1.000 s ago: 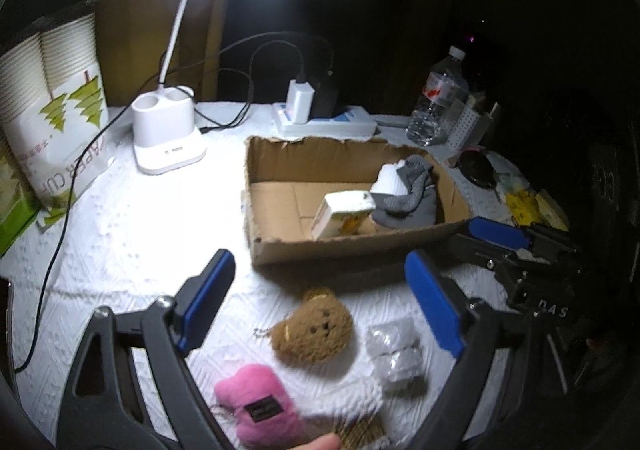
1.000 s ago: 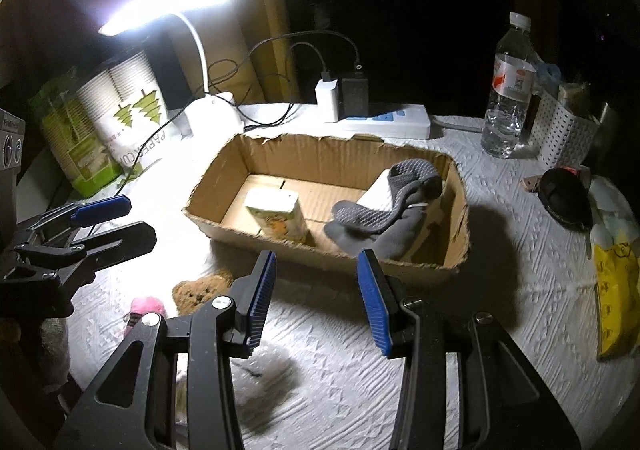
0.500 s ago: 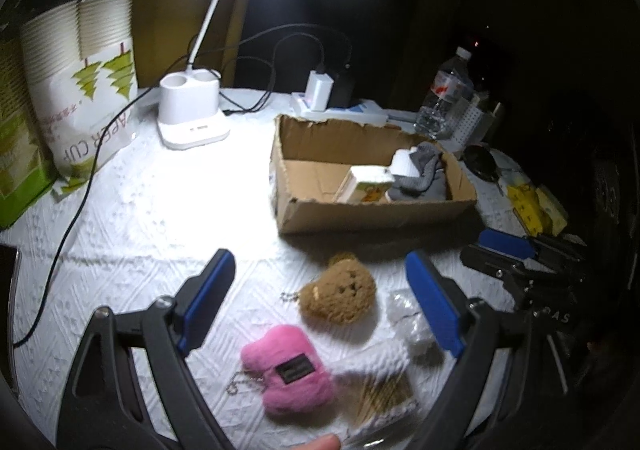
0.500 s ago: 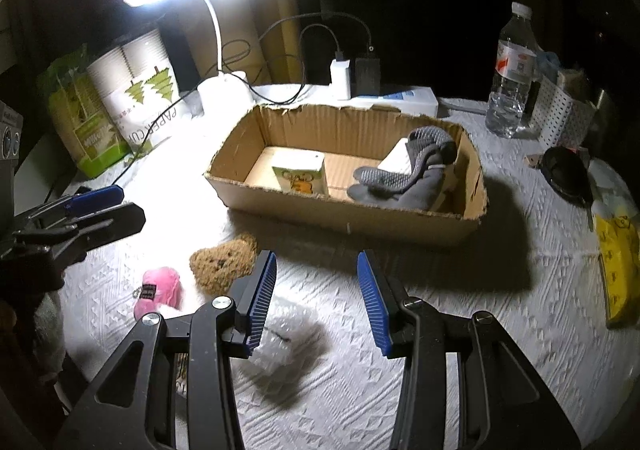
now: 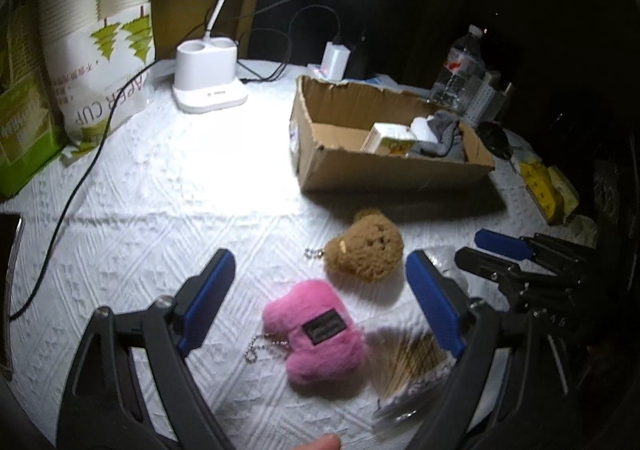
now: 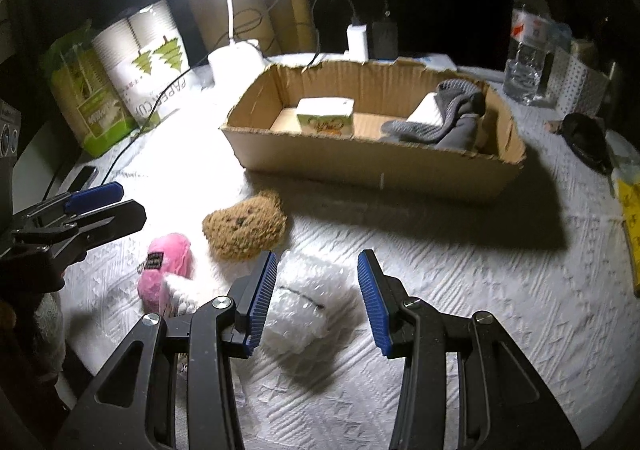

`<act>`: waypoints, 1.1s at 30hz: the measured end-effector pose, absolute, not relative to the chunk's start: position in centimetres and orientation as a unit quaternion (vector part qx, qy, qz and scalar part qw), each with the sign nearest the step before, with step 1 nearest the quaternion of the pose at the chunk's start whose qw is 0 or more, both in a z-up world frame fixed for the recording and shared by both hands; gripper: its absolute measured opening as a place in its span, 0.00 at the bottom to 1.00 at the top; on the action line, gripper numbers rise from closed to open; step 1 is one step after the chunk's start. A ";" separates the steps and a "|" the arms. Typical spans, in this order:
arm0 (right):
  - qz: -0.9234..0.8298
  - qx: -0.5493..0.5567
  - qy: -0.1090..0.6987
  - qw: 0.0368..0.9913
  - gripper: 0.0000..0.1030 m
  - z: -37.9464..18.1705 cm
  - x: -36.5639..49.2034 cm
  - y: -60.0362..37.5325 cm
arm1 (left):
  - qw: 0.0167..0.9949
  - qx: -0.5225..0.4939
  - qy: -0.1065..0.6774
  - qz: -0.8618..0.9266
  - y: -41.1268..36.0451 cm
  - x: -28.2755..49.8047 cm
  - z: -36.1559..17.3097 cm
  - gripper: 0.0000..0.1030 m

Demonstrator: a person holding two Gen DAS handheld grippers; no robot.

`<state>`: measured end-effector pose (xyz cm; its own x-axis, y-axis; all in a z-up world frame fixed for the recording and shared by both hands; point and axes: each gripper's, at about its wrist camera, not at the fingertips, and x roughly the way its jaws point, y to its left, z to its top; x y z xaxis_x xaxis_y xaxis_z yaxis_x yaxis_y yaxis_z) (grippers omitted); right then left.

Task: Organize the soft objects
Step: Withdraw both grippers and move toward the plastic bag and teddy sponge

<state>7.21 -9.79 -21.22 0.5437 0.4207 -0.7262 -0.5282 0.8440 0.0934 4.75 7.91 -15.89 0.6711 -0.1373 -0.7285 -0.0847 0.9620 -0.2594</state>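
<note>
A pink plush keychain (image 5: pixel 316 334) lies on the white cloth between the fingers of my open, empty left gripper (image 5: pixel 320 306). A brown plush bear head (image 5: pixel 366 246) lies just beyond it. A clear bubble-wrap packet (image 6: pixel 308 298) lies between the fingers of my open, empty right gripper (image 6: pixel 316 302). The pink plush (image 6: pixel 166 266) and the brown bear (image 6: pixel 244 228) show left of it. A cardboard box (image 6: pixel 360 165) farther back holds grey socks (image 6: pixel 444 121) and a small white carton (image 6: pixel 326 115). A clear pack of wooden sticks (image 5: pixel 412 366) lies beside the pink plush.
A white desk lamp base (image 5: pixel 208 83), a paper cup sleeve (image 5: pixel 100 49) and a green box (image 5: pixel 20 129) stand at the back left, with a black cable (image 5: pixel 68 205) across the cloth. A water bottle (image 6: pixel 528 37), power strip chargers (image 6: pixel 372 37) and yellow packets (image 5: pixel 544 185) sit at the back and right.
Both grippers have pulled back from the box and lowered toward the near items. The pink plush, the bear and the bubble-wrap packet now sit larger and closer between the fingers.
</note>
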 end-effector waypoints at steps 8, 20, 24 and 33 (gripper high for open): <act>0.284 -0.063 0.419 0.860 0.44 -23.0 7.4 -9.2 | 0.898 -0.137 0.418 -0.014 7.6 5.0 -17.1 0.86; 0.291 -0.039 0.435 0.851 0.53 -23.8 8.2 -9.1 | 0.890 -0.125 0.439 -0.020 6.3 6.6 -18.2 0.86; 0.310 -0.032 0.444 0.840 0.49 -24.0 8.6 -9.2 | 0.886 -0.118 0.448 -0.022 5.6 7.6 -18.6 0.86; 0.322 -0.021 0.439 0.838 0.41 -23.5 9.3 -9.7 | 0.879 -0.094 0.468 -0.020 3.9 9.8 -18.8 0.86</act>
<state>9.30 -9.73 -23.49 0.4066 0.5221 -0.7497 -0.5587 0.7914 0.2481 9.75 3.86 -18.78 0.5613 -0.1225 -0.8185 -0.0536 0.9815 -0.1837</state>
